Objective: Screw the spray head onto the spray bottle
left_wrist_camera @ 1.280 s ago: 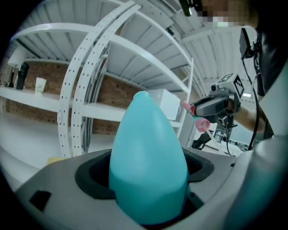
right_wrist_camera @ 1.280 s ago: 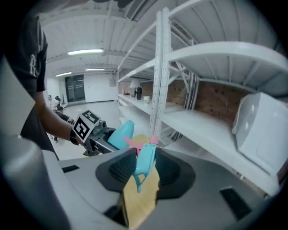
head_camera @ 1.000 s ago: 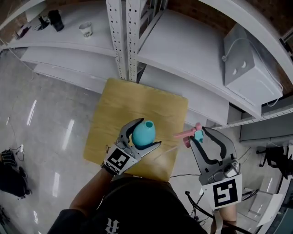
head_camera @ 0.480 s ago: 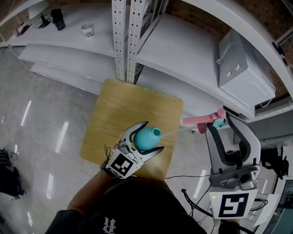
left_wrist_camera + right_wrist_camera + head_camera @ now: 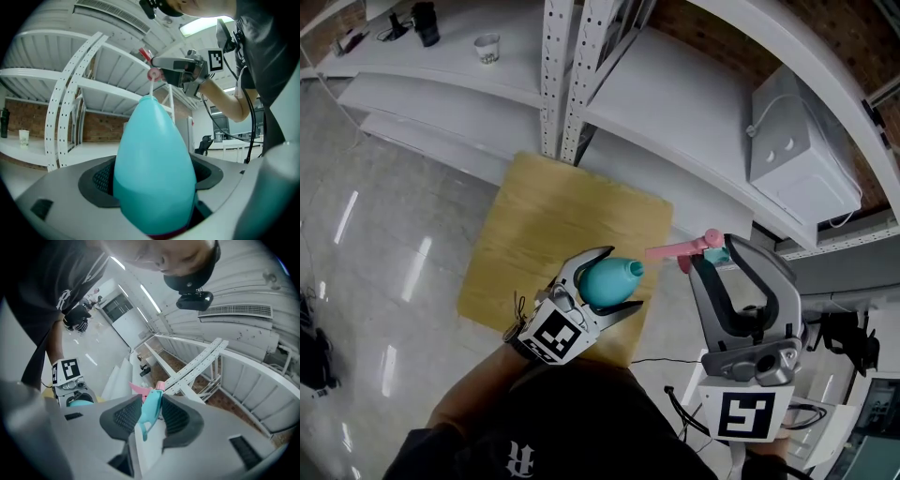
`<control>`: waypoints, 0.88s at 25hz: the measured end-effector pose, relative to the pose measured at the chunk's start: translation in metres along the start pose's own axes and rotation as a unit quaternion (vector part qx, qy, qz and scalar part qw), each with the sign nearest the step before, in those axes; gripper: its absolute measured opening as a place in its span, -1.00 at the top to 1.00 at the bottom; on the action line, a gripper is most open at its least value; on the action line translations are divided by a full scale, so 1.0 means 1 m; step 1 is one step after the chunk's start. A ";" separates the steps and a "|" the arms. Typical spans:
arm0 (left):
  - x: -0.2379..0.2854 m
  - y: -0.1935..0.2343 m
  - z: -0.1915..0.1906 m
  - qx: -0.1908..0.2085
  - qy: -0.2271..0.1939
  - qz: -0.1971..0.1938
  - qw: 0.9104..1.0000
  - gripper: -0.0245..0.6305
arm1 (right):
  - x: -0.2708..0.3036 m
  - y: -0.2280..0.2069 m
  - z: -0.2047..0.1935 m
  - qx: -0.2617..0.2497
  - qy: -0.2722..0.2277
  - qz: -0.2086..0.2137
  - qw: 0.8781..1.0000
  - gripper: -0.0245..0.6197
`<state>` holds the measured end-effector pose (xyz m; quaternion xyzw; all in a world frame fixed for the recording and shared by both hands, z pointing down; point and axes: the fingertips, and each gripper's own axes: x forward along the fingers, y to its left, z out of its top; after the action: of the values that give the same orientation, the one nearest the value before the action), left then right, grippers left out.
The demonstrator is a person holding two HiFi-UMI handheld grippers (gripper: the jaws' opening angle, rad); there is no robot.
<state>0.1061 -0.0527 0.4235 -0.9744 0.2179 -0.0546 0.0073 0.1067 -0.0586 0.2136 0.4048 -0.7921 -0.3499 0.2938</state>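
Over wooden table (image 5: 546,217): teal bottle (image 5: 602,283) (uncapped).

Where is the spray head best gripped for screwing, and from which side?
Grip the spray head by its teal body, from the side opposite the pink nozzle, as the right gripper does; the narrow body fits between the pads and the collar stays free.
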 end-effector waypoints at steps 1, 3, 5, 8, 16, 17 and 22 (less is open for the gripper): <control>0.001 0.000 0.001 -0.003 0.002 0.000 1.000 -0.38 | 0.003 0.006 0.000 -0.003 -0.001 0.009 1.000 0.50; 0.003 -0.001 0.008 -0.008 0.003 -0.002 1.000 -0.38 | 0.008 0.015 -0.002 -0.007 -0.001 0.025 1.000 0.50; 0.005 -0.001 0.015 -0.007 0.004 -0.006 1.000 -0.38 | 0.013 0.023 -0.003 -0.008 0.000 0.039 0.999 0.50; 0.007 -0.001 0.022 -0.001 0.015 -0.009 1.000 -0.38 | 0.018 0.033 -0.004 -0.018 0.001 0.057 0.998 0.50; 0.009 0.002 0.030 0.010 0.032 -0.008 0.999 -0.38 | 0.022 0.044 -0.005 -0.054 0.004 0.082 0.995 0.50; 0.009 0.002 0.031 0.011 0.030 -0.008 0.999 -0.38 | 0.023 0.044 -0.005 -0.057 0.004 0.082 0.995 0.50; 0.007 0.002 0.036 0.016 0.021 -0.006 1.000 -0.38 | 0.026 0.048 -0.004 -0.070 0.002 0.083 0.994 0.50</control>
<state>0.1158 -0.0582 0.3886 -0.9741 0.2116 -0.0782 0.0184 0.0759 -0.0619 0.2585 0.3174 -0.7957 -0.3778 0.3512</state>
